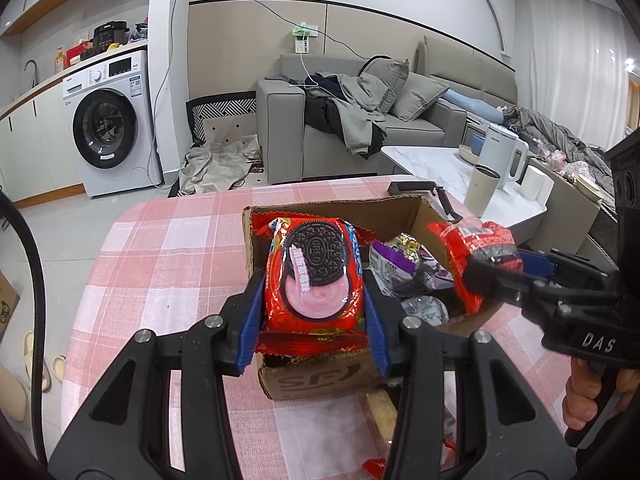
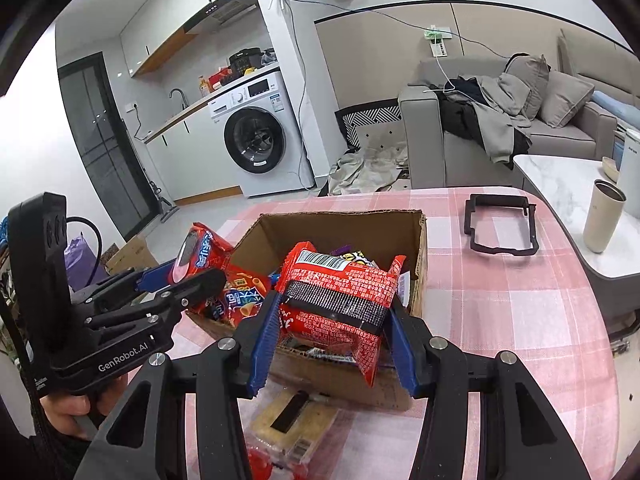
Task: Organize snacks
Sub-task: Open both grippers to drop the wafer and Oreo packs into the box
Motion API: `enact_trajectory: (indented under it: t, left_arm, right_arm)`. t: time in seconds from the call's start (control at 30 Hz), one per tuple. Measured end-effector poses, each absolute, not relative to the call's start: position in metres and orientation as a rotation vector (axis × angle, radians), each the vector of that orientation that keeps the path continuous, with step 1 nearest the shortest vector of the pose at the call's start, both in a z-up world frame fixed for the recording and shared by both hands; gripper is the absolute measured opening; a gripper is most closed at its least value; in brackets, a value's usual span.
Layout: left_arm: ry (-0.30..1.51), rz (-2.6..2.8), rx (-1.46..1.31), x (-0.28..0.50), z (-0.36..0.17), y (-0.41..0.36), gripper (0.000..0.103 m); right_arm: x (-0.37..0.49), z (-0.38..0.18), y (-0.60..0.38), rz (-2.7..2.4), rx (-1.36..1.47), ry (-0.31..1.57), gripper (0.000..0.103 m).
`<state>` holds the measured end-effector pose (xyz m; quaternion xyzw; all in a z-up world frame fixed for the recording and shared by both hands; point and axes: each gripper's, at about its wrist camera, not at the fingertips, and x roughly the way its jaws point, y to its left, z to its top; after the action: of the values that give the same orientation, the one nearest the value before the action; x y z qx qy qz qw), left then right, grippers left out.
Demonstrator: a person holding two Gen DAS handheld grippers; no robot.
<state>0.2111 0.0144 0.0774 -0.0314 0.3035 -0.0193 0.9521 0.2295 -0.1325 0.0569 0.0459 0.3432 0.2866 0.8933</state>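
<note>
- The left gripper (image 1: 314,306) pinches a red Oreo pack (image 1: 314,276) between its blue pads; in the left wrist view the pack is at the centre of the frame, over the near left part of the cardboard box (image 1: 332,212).
- The right gripper (image 2: 332,316) pinches a red snack bag (image 2: 340,300) with a barcode on its upper edge; in the right wrist view the bag is at the centre, above the near wall of the box.
- The box stands open on the table (image 1: 160,248), which has a pink checked cloth. Inside lie more packets, among them a purple one (image 1: 390,260).
- A pale flat packet (image 2: 292,416) lies on the cloth in front of the box, at the lower centre of the right wrist view.
- A black frame (image 2: 500,224) lies on the cloth at the right, apart from the box.
- A hand (image 2: 68,408) holds the left gripper's handle at the lower left.
</note>
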Motion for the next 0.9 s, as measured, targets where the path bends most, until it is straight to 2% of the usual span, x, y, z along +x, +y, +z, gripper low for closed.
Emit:
enact_trajectory:
  t: [0.9]
  left_arm:
    - [0.655,-0.069,-0.022,0.264,0.046,-0.008,0.042]
  right_arm:
    - [0.259,0.027,-0.113,0.545,-0.001,0.723,0.051]
